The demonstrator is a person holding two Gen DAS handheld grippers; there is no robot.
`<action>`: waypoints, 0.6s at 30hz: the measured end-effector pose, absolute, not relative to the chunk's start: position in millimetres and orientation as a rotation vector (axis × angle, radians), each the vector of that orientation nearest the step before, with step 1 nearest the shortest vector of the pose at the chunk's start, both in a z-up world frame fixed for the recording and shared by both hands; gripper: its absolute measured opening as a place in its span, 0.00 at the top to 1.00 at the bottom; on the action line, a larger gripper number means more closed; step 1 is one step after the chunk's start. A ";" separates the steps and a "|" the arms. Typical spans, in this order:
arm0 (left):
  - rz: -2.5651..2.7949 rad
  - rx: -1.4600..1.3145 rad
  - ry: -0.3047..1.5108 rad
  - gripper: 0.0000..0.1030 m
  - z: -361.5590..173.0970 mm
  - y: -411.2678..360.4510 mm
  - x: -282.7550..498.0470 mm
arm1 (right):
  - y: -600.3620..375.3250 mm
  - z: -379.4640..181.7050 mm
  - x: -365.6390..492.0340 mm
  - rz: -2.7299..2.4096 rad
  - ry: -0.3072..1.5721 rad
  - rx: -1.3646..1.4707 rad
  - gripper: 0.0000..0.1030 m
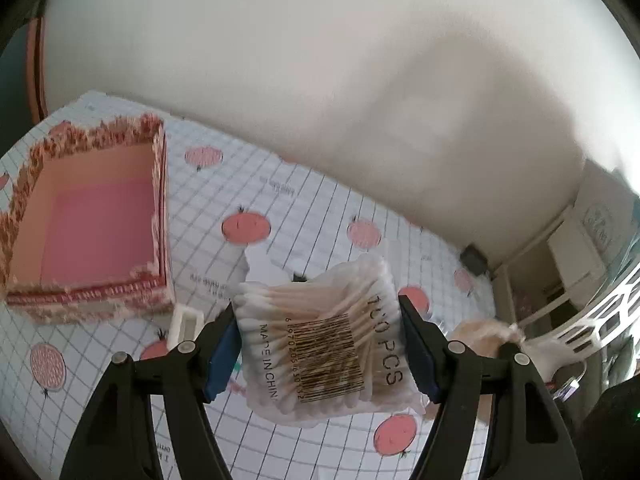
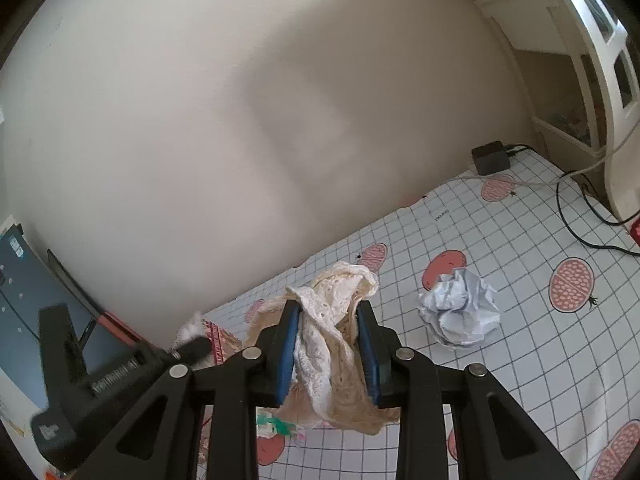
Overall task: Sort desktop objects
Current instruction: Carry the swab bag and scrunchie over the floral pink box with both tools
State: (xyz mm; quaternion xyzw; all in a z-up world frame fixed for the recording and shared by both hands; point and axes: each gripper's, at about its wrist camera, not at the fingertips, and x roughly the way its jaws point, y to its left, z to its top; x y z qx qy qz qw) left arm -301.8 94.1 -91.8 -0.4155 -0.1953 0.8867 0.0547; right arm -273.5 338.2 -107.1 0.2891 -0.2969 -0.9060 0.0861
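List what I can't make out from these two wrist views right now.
- Left wrist: white object beside the pink box, hidden by the left gripper and its cotton swab pack.
- Right wrist: colourful scraps under the lace cloth, mostly covered by fingers.

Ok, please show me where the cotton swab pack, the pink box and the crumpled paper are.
cotton swab pack [image 1: 320,344]: left wrist view, on its barcode.
pink box [image 1: 100,228]: left wrist view, on its inner floor.
crumpled paper [image 2: 460,308]: right wrist view, on its middle.

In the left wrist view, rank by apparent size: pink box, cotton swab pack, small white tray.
1. pink box
2. cotton swab pack, though nearness to the camera enlarges it
3. small white tray, partly hidden
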 end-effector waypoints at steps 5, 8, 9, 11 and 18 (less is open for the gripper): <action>2.733 -1.218 -0.626 0.29 -84.9 75.2 -305.5 | 321.8 -103.8 -277.6 -2.693 -0.858 0.850 0.70; 2.735 -1.234 -0.691 0.29 -86.3 57.6 -308.1 | 309.7 -101.1 -277.9 -2.684 -0.827 0.832 0.70; 2.735 -1.236 -0.713 0.29 -87.3 51.7 -310.0 | 304.8 -100.4 -278.5 -2.680 -0.814 0.829 0.70; 2.747 -1.233 -0.740 0.29 -86.5 39.1 -311.4 | 296.6 -99.1 -278.8 -2.677 -0.790 0.819 0.70; 2.811 -1.211 -0.801 0.29 -86.6 -0.7 -314.6 | 270.5 -98.6 -281.8 -2.678 -0.754 0.811 0.70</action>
